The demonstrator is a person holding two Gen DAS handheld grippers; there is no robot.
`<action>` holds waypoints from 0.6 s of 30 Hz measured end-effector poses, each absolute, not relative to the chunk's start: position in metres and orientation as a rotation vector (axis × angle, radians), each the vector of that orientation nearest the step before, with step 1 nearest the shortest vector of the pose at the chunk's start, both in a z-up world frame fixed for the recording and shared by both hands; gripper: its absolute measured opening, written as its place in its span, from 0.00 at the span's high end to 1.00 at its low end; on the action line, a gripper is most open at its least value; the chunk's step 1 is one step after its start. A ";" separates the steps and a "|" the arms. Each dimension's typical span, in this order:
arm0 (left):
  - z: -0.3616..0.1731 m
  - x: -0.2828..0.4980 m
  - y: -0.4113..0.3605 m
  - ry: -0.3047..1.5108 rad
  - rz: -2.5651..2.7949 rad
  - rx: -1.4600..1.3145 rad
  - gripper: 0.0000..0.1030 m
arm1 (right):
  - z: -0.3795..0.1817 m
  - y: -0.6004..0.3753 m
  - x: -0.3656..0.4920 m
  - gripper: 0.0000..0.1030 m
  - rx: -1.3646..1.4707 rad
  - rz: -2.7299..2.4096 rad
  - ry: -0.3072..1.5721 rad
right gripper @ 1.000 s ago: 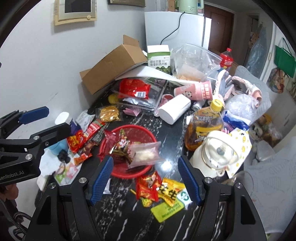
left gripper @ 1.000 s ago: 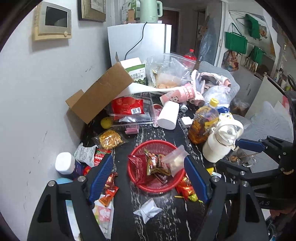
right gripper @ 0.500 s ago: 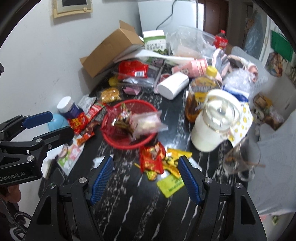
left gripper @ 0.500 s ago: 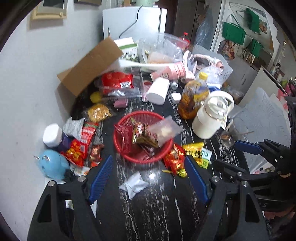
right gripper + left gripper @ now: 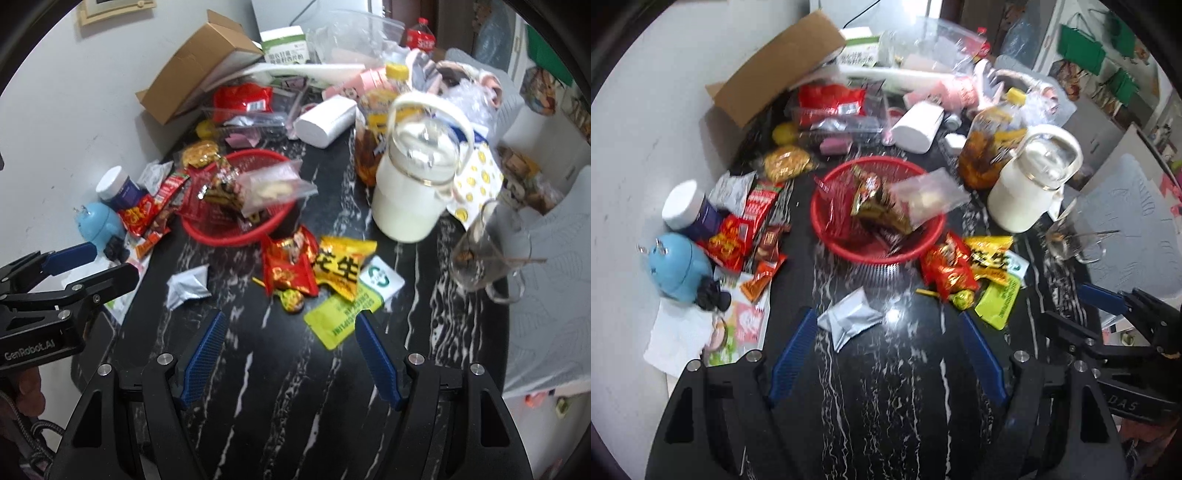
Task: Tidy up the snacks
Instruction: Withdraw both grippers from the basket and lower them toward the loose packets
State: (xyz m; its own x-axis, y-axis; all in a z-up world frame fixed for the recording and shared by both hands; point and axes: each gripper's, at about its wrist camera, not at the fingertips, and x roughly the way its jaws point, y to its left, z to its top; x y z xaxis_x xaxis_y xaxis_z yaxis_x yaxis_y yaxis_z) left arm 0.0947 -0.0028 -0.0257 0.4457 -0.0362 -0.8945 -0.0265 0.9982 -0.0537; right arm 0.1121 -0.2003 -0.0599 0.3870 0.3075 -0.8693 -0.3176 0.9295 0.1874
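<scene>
A red basket [image 5: 849, 251] [image 5: 229, 240] sits mid-table holding brown and gold snack packets [image 5: 875, 206] and a clear bag [image 5: 927, 195]. In front of it lie a silver packet [image 5: 849, 321] [image 5: 188, 286], a red packet [image 5: 947, 269] [image 5: 290, 266], a yellow peanut packet [image 5: 991, 254] [image 5: 343, 266] and a yellow-green sachet [image 5: 997, 302] [image 5: 340, 317]. More red and orange packets [image 5: 735, 240] lie left of the basket. My left gripper [image 5: 886, 315] [image 5: 110, 260] hangs open above the silver packet. My right gripper [image 5: 289, 315] [image 5: 1071, 304] is open over the sachet, holding nothing.
A white jug [image 5: 1027, 192], an oil bottle [image 5: 990, 147] and a glass cup [image 5: 1071, 243] stand right of the basket. A blue round object [image 5: 677, 266] and a white-capped jar [image 5: 687, 210] stand by the wall. A cardboard box [image 5: 775, 70] and clutter fill the back.
Both grippers have sunk toward the table and tipped further down, so the loose packets in front of the basket have come into view. Neither gripper's jaw opening has changed.
</scene>
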 end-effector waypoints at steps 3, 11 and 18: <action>-0.040 0.096 -0.001 1.140 0.018 -0.060 0.24 | -0.075 -0.203 0.113 0.29 0.016 0.394 1.142; -0.073 0.104 0.005 1.214 0.067 -0.085 0.24 | -0.107 -0.202 0.117 0.29 0.046 0.380 1.218; -0.099 0.119 0.021 1.268 0.119 -0.166 0.24 | -0.132 -0.200 0.127 0.29 0.083 0.378 1.273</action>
